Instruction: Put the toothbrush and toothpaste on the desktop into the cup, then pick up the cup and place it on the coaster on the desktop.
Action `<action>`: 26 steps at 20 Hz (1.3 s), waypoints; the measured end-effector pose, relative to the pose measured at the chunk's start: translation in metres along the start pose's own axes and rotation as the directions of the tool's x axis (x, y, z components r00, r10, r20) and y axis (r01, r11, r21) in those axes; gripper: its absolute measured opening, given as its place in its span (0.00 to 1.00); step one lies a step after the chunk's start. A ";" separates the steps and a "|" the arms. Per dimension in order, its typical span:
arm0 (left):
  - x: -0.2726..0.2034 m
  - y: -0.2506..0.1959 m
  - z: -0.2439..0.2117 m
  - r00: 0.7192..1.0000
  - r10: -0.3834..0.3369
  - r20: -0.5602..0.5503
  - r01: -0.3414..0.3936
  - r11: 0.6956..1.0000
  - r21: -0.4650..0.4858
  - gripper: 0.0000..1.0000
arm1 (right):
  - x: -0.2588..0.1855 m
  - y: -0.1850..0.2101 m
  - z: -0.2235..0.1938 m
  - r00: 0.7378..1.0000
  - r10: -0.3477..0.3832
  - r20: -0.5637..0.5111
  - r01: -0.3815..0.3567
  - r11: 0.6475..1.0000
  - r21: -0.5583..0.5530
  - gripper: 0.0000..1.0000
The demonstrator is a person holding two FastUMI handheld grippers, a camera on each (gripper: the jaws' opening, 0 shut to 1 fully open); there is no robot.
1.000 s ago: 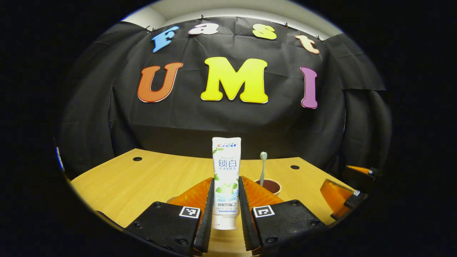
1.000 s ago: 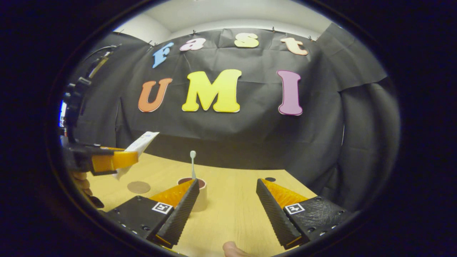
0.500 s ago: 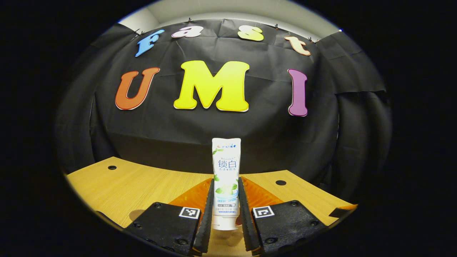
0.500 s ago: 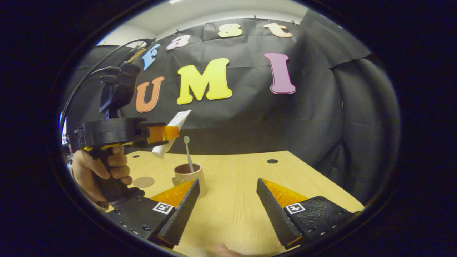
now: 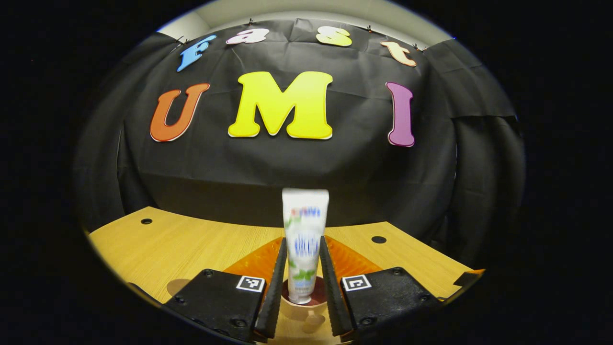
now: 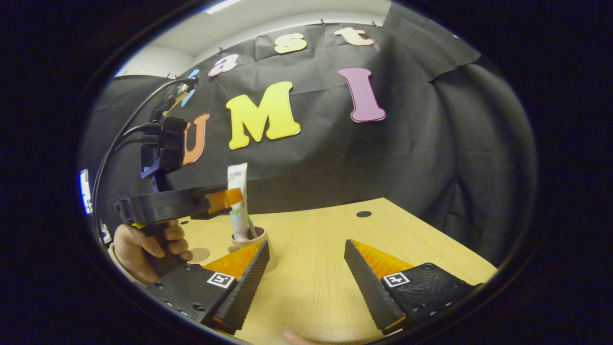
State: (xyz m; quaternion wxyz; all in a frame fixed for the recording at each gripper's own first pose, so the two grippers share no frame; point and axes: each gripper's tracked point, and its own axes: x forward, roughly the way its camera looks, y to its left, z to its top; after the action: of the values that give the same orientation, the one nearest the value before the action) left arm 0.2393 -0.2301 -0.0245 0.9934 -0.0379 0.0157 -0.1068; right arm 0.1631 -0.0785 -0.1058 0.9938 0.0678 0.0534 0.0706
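In the left gripper view the white toothpaste tube (image 5: 304, 225) stands upright between the fingers of my left gripper (image 5: 302, 239). It is blurred as it slides down, and its cap end is in the mouth of the cup (image 5: 317, 300) right below. The fingers stand slightly apart from the tube. The right gripper view has the left gripper (image 6: 225, 199) beside the tube (image 6: 238, 191), whose lower end is inside the tan cup (image 6: 265, 242). The toothbrush (image 6: 252, 231) leans in the same cup. My right gripper (image 6: 306, 282) is open and holds nothing, to the right of the cup.
The round brown coaster (image 6: 200, 254) lies flat on the wooden desktop (image 6: 325, 268) left of the cup, near the hand (image 6: 143, 244) holding the left gripper. Small round holes (image 6: 363, 214) mark the desktop's far side. Black cloth closes the back.
The left gripper carried the tube over the cup and lowered; its fingers parted slightly and the tube slid down into the cup. The right gripper stayed open and swung a little right.
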 end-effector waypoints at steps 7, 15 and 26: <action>-0.023 0.007 -0.006 0.999 -0.004 -0.034 0.004 1.000 0.004 0.46 | 0.003 0.013 0.004 1.000 -0.004 -0.012 0.004 1.000 -0.006 0.94; -0.071 0.048 -0.005 0.999 0.025 -0.038 -0.025 1.000 -0.002 0.60 | -0.018 0.042 0.015 0.999 -0.034 0.002 0.034 0.996 -0.085 0.96; -0.128 0.099 -0.027 0.997 0.057 -0.055 -0.055 0.998 0.034 0.81 | 0.015 0.089 0.008 0.989 -0.012 -0.145 -0.010 0.988 -0.154 0.96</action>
State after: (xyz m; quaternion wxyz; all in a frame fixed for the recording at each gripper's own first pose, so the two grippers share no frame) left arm 0.1343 -0.1085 -0.0567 0.9957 -0.0182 0.0429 -0.0800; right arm 0.1673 0.0097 -0.0869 0.9895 -0.0147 0.1201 0.0788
